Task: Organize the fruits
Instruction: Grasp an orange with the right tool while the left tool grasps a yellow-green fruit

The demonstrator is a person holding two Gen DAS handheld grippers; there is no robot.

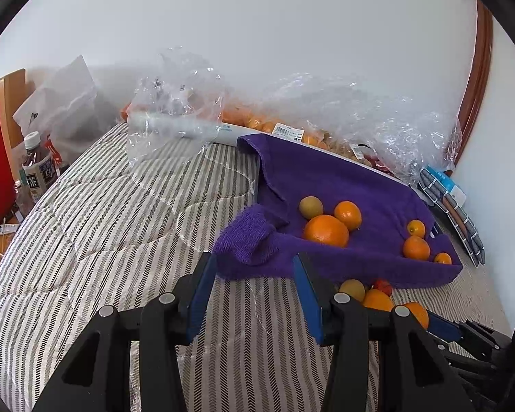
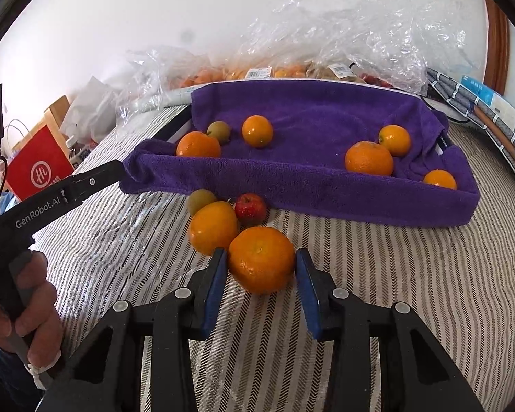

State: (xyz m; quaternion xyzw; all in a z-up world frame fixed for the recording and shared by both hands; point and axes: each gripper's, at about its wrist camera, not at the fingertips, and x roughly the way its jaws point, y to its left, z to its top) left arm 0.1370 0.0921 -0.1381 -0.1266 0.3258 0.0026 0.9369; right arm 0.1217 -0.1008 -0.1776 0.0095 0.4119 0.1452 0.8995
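A purple towel-lined tray (image 2: 326,192) lies on the striped bed and holds several oranges (image 2: 369,158) and a green-brown fruit (image 2: 219,130). In front of it lie a large orange (image 2: 261,259), a second orange (image 2: 213,226), a red apple (image 2: 250,208) and a green-brown fruit (image 2: 199,201). My right gripper (image 2: 261,267) is open with the large orange between its blue pads, which sit close to its sides. My left gripper (image 1: 254,271) is open and empty at the tray's near left corner (image 1: 247,243); it also shows in the right wrist view (image 2: 113,171).
Clear plastic bags of fruit (image 2: 326,51) lie behind the tray along the wall. A red bag (image 2: 37,168), a tea bottle (image 1: 37,164) and a white bag (image 1: 61,103) stand off the bed's left. Folded checked fabric (image 2: 480,113) lies at the right.
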